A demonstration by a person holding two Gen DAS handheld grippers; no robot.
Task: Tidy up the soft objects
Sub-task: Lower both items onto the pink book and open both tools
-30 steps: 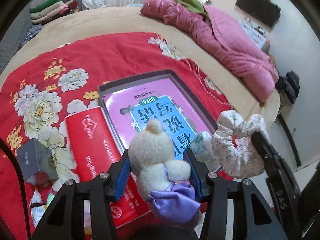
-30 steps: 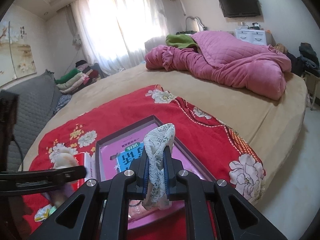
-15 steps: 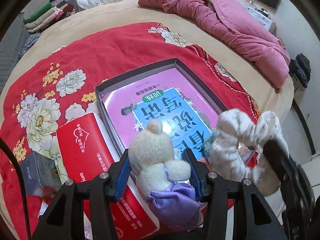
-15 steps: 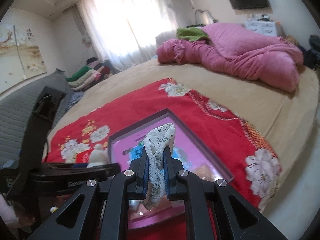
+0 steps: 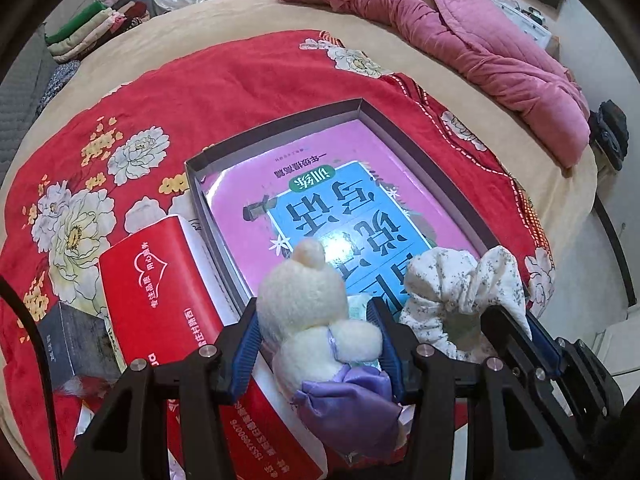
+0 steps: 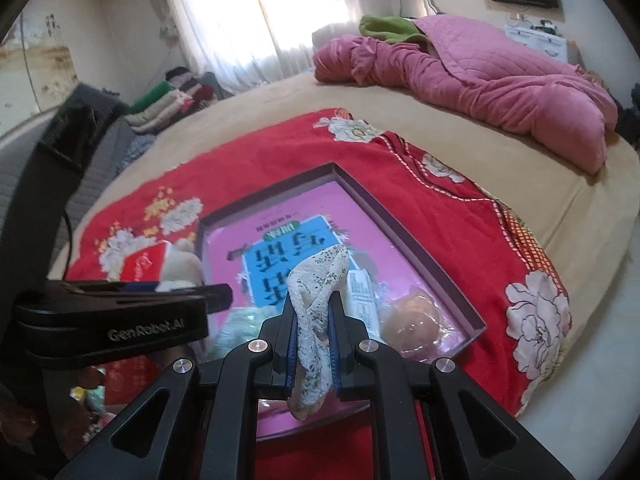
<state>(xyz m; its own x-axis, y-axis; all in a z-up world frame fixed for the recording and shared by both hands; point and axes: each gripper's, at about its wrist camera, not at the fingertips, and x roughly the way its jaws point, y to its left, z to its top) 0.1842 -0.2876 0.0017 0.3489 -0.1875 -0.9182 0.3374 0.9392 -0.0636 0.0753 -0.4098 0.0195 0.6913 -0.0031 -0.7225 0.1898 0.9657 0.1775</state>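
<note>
My left gripper point(image 5: 316, 320) is shut on a cream plush toy point(image 5: 308, 300) with a purple satin bow, held over the near left corner of a shallow grey box point(image 5: 420, 140). A pink and blue book point(image 5: 320, 200) lies flat inside that box. My right gripper point(image 6: 313, 320) is shut on a white floral scrunchie point(image 6: 316, 292), held above the box's near end point(image 6: 472, 326). In the left wrist view the scrunchie point(image 5: 460, 292) hangs just right of the plush toy. A pale pink soft toy point(image 6: 412, 330) and a small packet point(image 6: 360, 296) lie in the box's near right corner.
The box sits on a red floral blanket point(image 5: 200, 92) spread over a tan bed. A red box point(image 5: 160, 300) and a small grey box point(image 5: 76, 340) lie left of the grey box. A pink quilt point(image 6: 500, 80) is heaped at the far right; folded clothes point(image 5: 96, 24) are stacked far left.
Both grippers have sunk toward the box and drawn closer together. The scrunchie now hangs nearer the plush toy. Both grips are unchanged.
</note>
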